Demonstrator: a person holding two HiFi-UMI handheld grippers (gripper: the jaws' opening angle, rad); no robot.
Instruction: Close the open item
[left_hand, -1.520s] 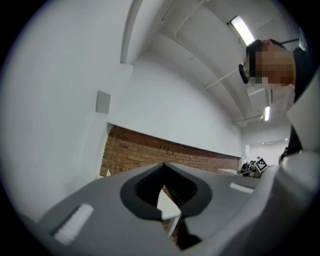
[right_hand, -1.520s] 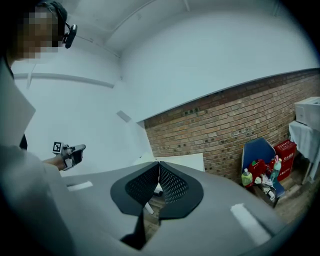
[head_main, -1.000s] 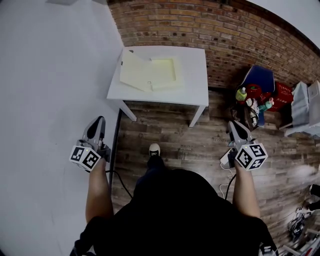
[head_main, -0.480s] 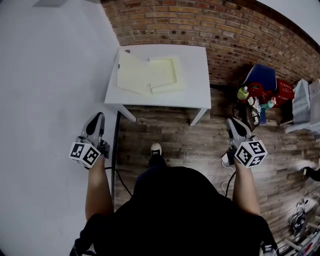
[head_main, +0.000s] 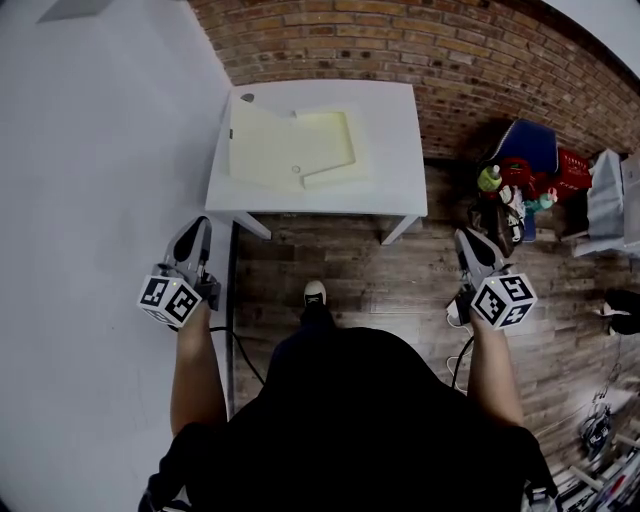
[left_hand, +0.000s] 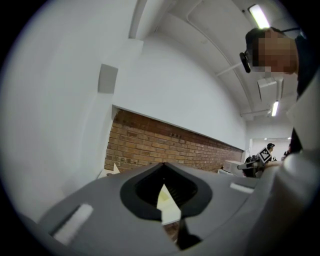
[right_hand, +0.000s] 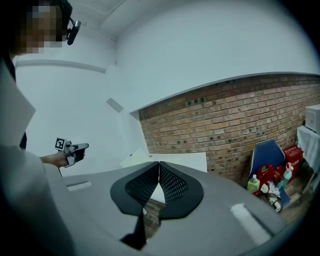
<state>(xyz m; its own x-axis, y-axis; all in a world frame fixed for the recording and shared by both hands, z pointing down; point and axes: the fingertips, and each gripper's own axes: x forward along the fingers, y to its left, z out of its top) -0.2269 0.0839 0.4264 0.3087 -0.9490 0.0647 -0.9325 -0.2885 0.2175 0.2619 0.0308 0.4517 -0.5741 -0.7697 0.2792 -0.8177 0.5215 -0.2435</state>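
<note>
Open item: flat pale-yellow case (head_main: 290, 148), lying spread open on the left half of the white tabletop (head_main: 390, 150). I read the wide flap as reaching toward the tabletop's left edge, with the shallow tray part nearer its middle

Tabletop backs onto the brick wall (head_main: 450, 50). A white wall (head_main: 90, 150) runs along its left side and a plank floor (head_main: 380, 285) lies in front. On the floor right of the tabletop there is a heap with a red basket (head_main: 568, 185) and a green bottle (head_main: 488, 178)

Left tongs (head_main: 201, 228): in front of the tabletop's left front corner, well apart from it, closed tip to tip, nothing held

Right tongs (head_main: 464, 240): in front of the tabletop's right front corner and to its right, well apart, pads together, nothing held

Both point toward the tabletop. The person's shoe (head_main: 313, 294) is on the floor in front of the tabletop, between the two tongs
</note>
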